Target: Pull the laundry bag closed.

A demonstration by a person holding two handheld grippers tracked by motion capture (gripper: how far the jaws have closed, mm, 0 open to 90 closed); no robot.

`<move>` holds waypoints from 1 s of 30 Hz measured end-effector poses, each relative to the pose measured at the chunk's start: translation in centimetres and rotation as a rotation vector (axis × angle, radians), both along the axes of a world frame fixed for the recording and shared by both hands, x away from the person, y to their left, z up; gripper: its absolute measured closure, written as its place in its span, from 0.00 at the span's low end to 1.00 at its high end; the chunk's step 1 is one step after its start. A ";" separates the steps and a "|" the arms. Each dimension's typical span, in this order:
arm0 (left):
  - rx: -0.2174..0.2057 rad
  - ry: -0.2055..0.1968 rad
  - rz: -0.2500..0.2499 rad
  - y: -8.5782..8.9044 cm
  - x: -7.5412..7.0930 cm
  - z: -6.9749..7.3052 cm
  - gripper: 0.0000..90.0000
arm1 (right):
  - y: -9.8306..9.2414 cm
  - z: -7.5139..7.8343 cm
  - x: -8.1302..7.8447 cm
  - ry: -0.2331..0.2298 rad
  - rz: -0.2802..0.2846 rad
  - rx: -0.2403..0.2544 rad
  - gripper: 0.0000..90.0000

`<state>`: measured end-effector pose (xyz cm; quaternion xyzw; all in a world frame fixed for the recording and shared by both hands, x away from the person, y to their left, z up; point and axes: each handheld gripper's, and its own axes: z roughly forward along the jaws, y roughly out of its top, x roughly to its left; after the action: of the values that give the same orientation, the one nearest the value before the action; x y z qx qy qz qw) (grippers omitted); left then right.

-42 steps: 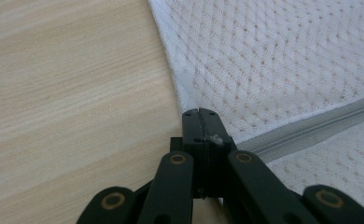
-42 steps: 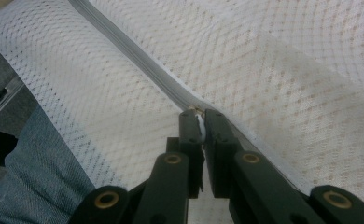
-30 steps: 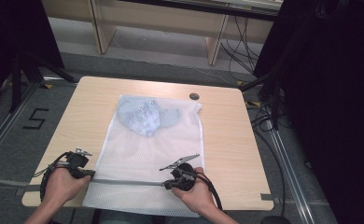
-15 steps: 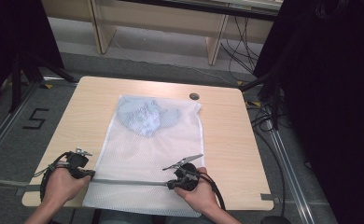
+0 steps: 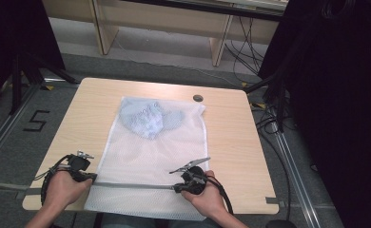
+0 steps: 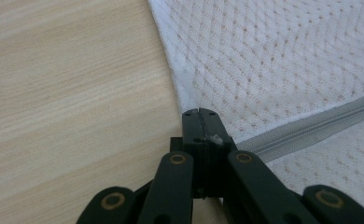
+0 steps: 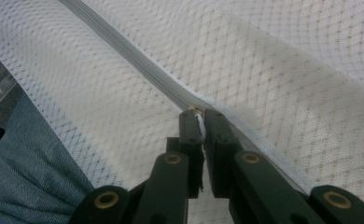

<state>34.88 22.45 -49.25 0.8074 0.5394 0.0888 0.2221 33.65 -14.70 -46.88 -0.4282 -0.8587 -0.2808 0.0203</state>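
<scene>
While the mesh laundry bag (image 5: 150, 156) lies flat mid-table, blue garment (image 5: 148, 118) at its far end, the left gripper (image 6: 199, 112) pinches the bag's edge beside the zipper (image 5: 136, 185). The right gripper (image 7: 199, 114) clamps the zipper pull (image 7: 200, 125). Uneven tension could jam it or slip the pull.

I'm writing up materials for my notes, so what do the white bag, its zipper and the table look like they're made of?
The bag looks like white synthetic mesh: fine holes show the table through it. The zipper seems a grey woven tape with small, probably plastic, teeth, matte. The table looks like pale wood-grain laminate, smooth; solid wood cannot be ruled out.
</scene>
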 end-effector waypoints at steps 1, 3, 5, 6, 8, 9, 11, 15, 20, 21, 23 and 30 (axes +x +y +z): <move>0.000 0.000 0.000 0.0 0.0 0.0 1.00 | -0.1 -0.1 0.2 -0.033 0.024 0.003 0.97; 0.004 -0.002 0.002 0.0 0.0 0.0 1.00 | -0.2 -0.1 0.2 -0.036 0.017 0.001 0.97; -0.001 -0.001 0.000 0.0 0.0 0.0 1.00 | -0.4 0.0 0.2 -0.021 0.008 -0.002 0.97; 0.000 -0.001 0.000 0.0 0.0 0.0 1.00 | -0.4 0.0 0.2 -0.037 0.016 0.004 0.97; -0.001 0.000 0.001 0.0 0.0 0.0 1.00 | -0.6 0.1 0.2 -0.020 0.002 -0.005 0.97; -0.007 -0.003 0.005 0.0 0.0 0.0 1.00 | -0.7 0.0 0.2 -0.034 0.007 0.002 0.97; -0.020 -0.026 0.017 -0.1 -0.1 -0.2 1.00 | -0.8 -0.1 0.2 -0.027 -0.001 -0.002 0.97; -0.005 -0.001 0.002 0.0 0.0 0.0 1.00 | -0.9 0.0 0.1 -0.011 -0.011 -0.010 0.97; -0.015 -0.023 0.013 -0.1 0.0 -0.2 1.00 | -1.4 -0.1 0.2 -0.034 0.001 0.001 0.97; -0.010 -0.020 0.007 0.0 0.0 -0.1 1.00 | -1.5 -0.1 0.2 -0.029 0.002 -0.002 0.97; -0.005 -0.023 0.014 -0.1 -0.1 -0.1 1.00 | -1.5 0.0 0.1 -0.005 -0.026 -0.014 0.97; 0.000 0.000 0.001 0.0 0.0 0.0 1.00 | -1.9 0.0 0.1 -0.006 -0.031 -0.007 0.97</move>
<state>34.87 22.43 -49.25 0.8071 0.5397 0.0891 0.2221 33.73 -16.62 -46.85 -0.4407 -0.8530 -0.2793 0.0116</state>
